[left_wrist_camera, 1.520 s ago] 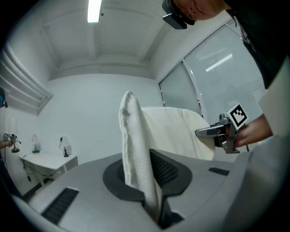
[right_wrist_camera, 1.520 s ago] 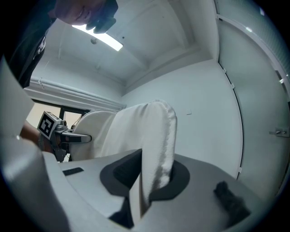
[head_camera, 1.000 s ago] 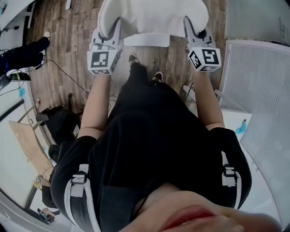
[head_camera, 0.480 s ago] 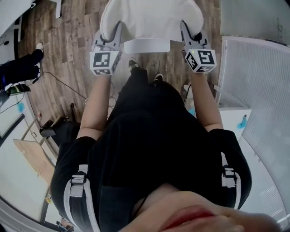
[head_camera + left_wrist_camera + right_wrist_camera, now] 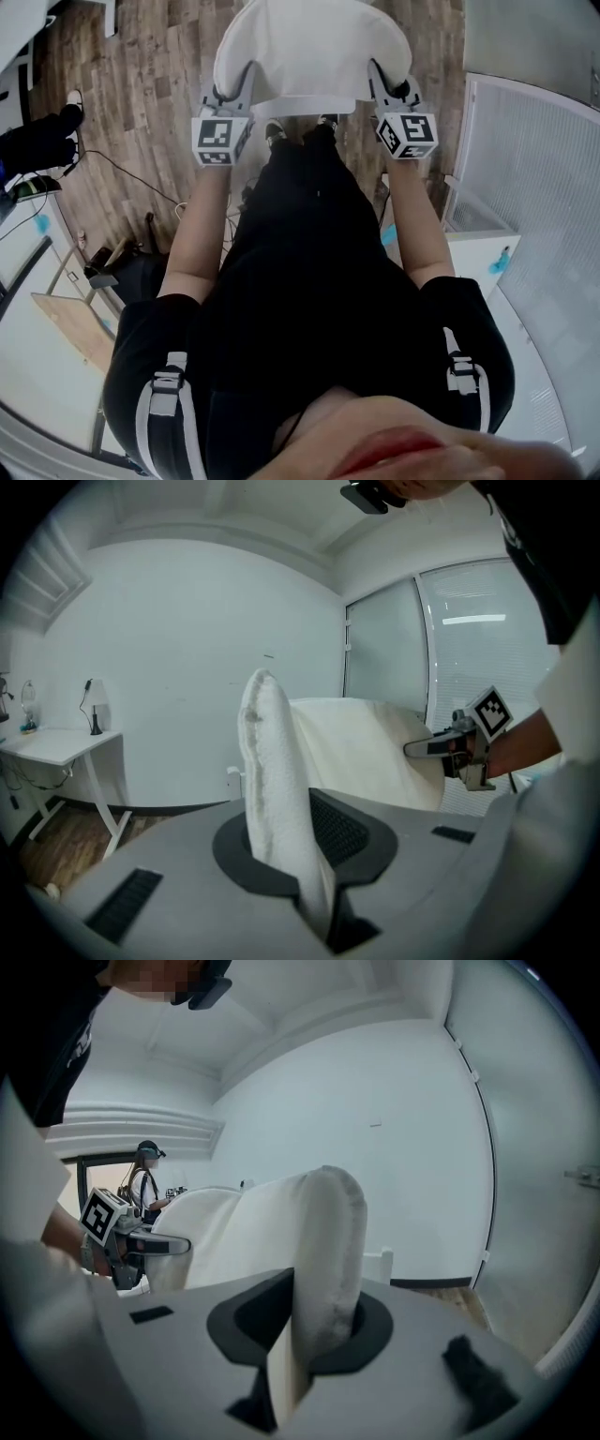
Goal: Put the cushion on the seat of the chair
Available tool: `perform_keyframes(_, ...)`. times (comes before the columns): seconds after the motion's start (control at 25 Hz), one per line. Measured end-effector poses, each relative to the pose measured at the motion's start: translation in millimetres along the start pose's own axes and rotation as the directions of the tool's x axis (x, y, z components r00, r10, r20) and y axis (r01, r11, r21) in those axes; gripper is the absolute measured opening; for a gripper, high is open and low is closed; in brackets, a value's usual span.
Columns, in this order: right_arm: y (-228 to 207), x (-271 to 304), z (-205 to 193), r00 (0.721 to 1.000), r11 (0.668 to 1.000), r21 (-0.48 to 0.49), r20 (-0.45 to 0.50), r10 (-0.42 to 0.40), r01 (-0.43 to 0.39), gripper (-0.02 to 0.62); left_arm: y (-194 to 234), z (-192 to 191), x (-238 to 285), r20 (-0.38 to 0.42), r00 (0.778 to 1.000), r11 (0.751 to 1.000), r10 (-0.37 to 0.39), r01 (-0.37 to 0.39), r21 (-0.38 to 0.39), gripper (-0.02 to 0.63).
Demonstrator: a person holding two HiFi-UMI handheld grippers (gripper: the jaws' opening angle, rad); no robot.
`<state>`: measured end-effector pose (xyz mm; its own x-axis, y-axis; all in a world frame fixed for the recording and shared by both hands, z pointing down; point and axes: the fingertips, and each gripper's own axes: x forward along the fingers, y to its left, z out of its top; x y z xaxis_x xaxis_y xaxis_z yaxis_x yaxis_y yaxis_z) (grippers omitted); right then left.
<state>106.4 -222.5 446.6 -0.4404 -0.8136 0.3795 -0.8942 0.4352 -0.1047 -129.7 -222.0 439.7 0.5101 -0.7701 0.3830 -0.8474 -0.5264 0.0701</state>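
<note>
White cushion [image 5: 309, 47] broad face up, long axis crosswise, left gripper [image 5: 240, 82] and right gripper [image 5: 381, 79] pinching its ends

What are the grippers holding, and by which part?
The white cushion: the left gripper pinches its left edge, the right gripper its right edge.

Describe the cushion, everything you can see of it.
The cushion is white, soft-looking fabric, thick and padded, with a rounded far edge. It is held out roughly level above the wooden floor. The left gripper is shut on its left edge and the right gripper on its right edge.
</note>
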Motion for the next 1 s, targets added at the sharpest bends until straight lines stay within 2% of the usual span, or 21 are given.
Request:
perform_keyframes(0.24,-26.1,46.1,-64.7,0.996,0.998,0.041,-0.078,0.047,-0.044,0.058,8.1,-60.0,48.0,-0.095,0.995,0.999,0.015,-0.019,-0.037,0.054)
perform_keyframes(0.4,-35.4,64.8,-113.8,0.987,0.997,0.062,-0.147,0.061,-0.053,0.058,8.0,-113.6,72.1,-0.163,0.987,0.997,0.002,-0.014,-0.075,0.055)
perform_keyframes(0.72,-51.8,104.2,-222.1,0.962,0.992,0.118,-0.262,0.071,-0.041,0.058,12.6,-225.8,122.9,-0.291,0.956,0.987,-0.03,-0.019,-0.162,0.058)
perform_keyframes(1.0,-63.0,141.2,-296.4,0.938,0.986,0.164,-0.337,0.084,-0.029,0.058,22.8,-297.5,160.4,-0.375,0.926,0.977,-0.046,-0.038,-0.212,0.058)
